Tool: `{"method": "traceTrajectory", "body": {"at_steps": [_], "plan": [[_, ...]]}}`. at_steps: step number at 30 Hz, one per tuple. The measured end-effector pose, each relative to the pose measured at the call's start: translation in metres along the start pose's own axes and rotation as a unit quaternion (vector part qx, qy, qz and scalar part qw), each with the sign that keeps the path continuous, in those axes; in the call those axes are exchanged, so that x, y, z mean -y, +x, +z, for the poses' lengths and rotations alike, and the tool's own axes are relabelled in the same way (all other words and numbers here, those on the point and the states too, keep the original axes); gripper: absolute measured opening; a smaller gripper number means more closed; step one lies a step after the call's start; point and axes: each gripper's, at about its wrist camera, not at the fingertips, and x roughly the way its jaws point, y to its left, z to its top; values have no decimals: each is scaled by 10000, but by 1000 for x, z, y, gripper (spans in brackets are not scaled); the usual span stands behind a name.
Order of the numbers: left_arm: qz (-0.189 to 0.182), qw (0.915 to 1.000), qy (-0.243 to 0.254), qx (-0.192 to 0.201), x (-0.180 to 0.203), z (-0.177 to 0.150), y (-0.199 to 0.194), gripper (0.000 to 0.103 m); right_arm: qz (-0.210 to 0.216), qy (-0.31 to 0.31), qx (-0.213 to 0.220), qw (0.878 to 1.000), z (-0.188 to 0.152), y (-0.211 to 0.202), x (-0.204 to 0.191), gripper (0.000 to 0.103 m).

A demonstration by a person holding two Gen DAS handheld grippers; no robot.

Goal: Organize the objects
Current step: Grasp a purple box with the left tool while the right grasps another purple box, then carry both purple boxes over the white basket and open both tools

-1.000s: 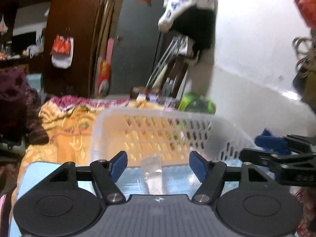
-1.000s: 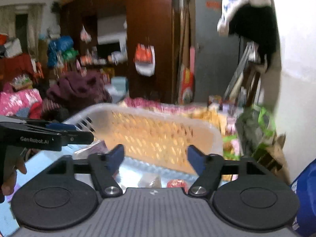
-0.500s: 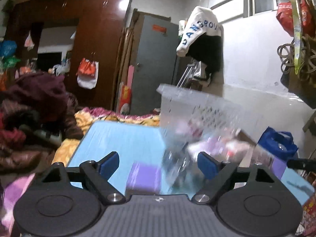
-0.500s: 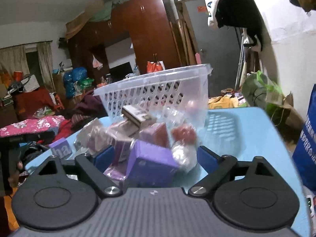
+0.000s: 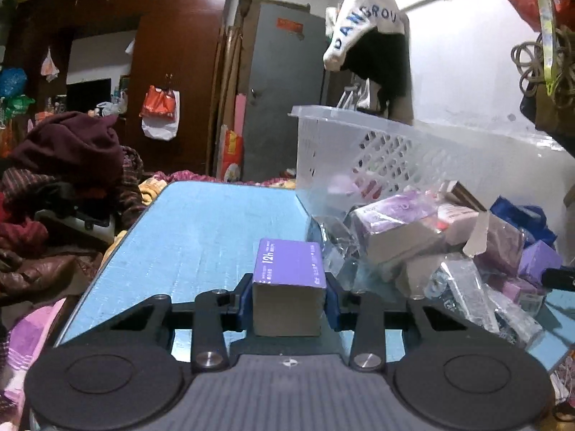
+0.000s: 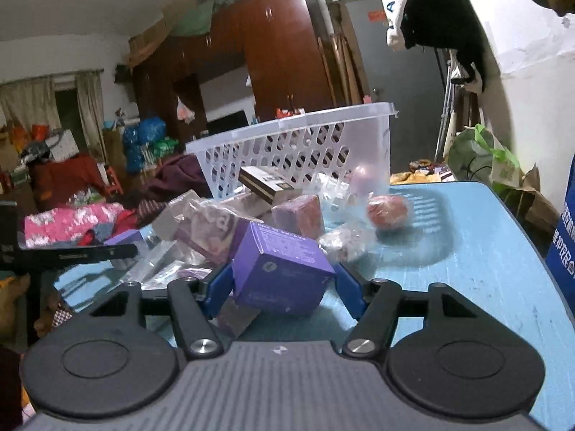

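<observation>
A heap of small boxes and clear packets (image 5: 449, 248) lies on the blue table (image 5: 215, 222), in front of a white perforated basket (image 5: 377, 151) lying tipped on its side. My left gripper (image 5: 289, 296) is shut on a purple box marked "12h" (image 5: 287, 276) at the heap's left edge. My right gripper (image 6: 280, 282) is shut on a purple cube box (image 6: 280, 269) at the heap's near side. The basket also shows in the right wrist view (image 6: 305, 147), with a round red item (image 6: 386, 212) beside it. The left gripper's arm (image 6: 72, 251) shows at the left.
Piles of clothes (image 5: 54, 186) lie left of the table. A blue bag (image 6: 562, 230) stands at the table's right edge. A wardrobe (image 5: 161, 72), a grey door (image 5: 280, 89) and a hanging garment (image 5: 366, 36) are behind.
The basket has been tipped over and its contents spilled onto the table. Both grippers, open before, have come down to the heap and each closed on a purple box.
</observation>
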Motion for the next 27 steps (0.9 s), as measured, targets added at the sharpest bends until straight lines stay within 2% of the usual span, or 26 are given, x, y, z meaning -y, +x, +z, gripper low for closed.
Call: {"method": "traceTrajectory", "body": {"at_steps": [8,27], "plan": [[-104,9988,46,475,9,-7,-21,42,-296,-205,243,9991,-5,-10,-3,65],[-317,9962,1,813,15,-7,-31,42,-646,-281,464,9964,-7,-20,6,60]]}}
